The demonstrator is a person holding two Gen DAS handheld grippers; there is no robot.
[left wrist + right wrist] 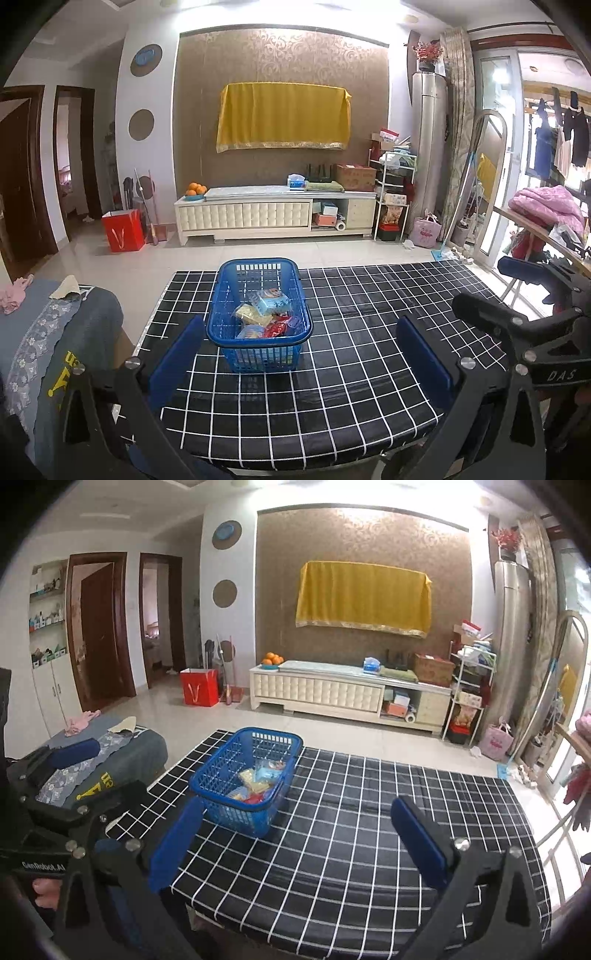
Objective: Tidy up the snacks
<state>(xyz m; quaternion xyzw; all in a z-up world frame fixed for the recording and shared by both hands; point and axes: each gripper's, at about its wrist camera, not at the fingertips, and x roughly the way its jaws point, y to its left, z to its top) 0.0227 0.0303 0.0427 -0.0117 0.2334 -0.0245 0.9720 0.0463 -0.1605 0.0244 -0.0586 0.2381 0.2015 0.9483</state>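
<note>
The blue basket (259,314) stands on the desk (369,332), which is covered in a black cloth with white grid lines; in the left wrist view it sits at centre frame, just above the gap between the blue fingers (177,356), and in the right wrist view it sits left of centre, touching neither gripper. Inside the basket lie the snack packets (267,310): a pale blue one on top, a yellow one beside it, red ones lower down; how many there are cannot be told. The left gripper (299,358) is released, its jaws spread wide with only desk between them; the right gripper (299,840) is likewise released, jaws wide and holding nothing. In the left wrist view the right gripper's black frame shows at the right edge. A grey-blue covered seat (55,350) fills the lower left of that view; a white cabinet (273,214) stands along the far wall at mid-frame, under a yellow cloth (284,118); a red bag (123,230) sits on the floor to its left.
</note>
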